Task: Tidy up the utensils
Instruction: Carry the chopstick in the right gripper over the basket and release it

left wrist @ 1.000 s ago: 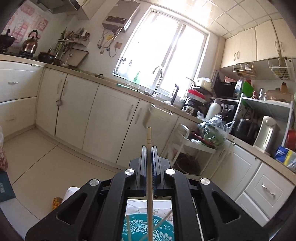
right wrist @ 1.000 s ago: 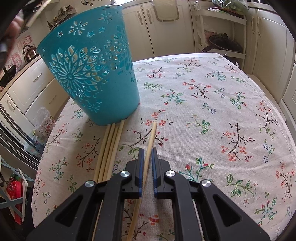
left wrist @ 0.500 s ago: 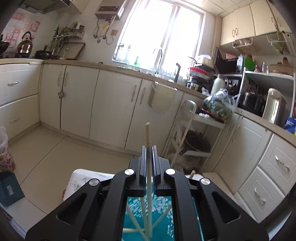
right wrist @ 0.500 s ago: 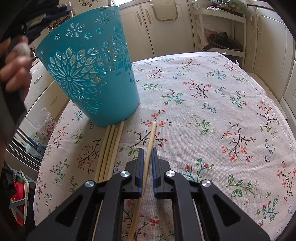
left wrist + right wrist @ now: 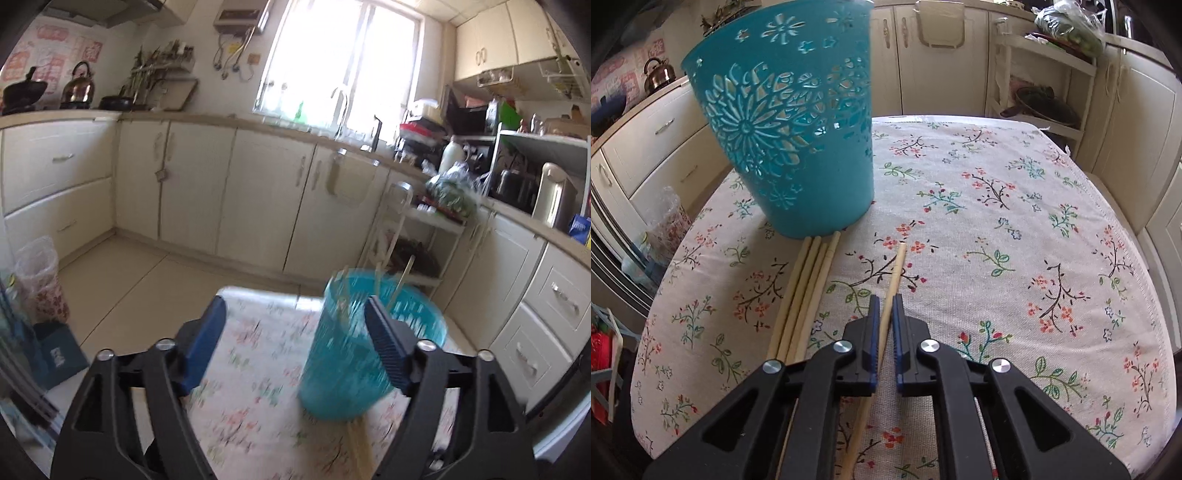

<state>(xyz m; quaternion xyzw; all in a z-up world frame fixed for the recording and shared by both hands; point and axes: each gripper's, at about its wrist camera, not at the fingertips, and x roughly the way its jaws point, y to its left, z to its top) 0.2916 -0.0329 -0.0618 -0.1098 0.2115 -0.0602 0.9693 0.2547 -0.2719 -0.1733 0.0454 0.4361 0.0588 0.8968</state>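
The table (image 5: 1015,192), covered by a cloth printed with small red and blue flower sprigs, fills most of the right wrist view, its far edge toward a run of cream kitchen cabinets (image 5: 923,55). One teal basket (image 5: 790,122) with a cut-out flower pattern stands near the table's far left corner; the left wrist view, which is blurred, shows a few pale sticks (image 5: 400,280) leaning inside it, too smeared to count. The left gripper (image 5: 295,332) hangs over the table on the near side of the basket with its jaws spread wide, having just been opening, and nothing lies between them. The right gripper (image 5: 884,332) sits low near the table's near edge, its blue-padded jaws pinched onto a single chopstick (image 5: 895,273) whose far end points toward the basket but stops apart from it. To the left of that one, four more loose chopsticks (image 5: 809,284) lie side by side in a tight bundle on the cloth, their far ends touching or just beside the basket's base. No writing can be read on the basket, the chopsticks or the grippers.
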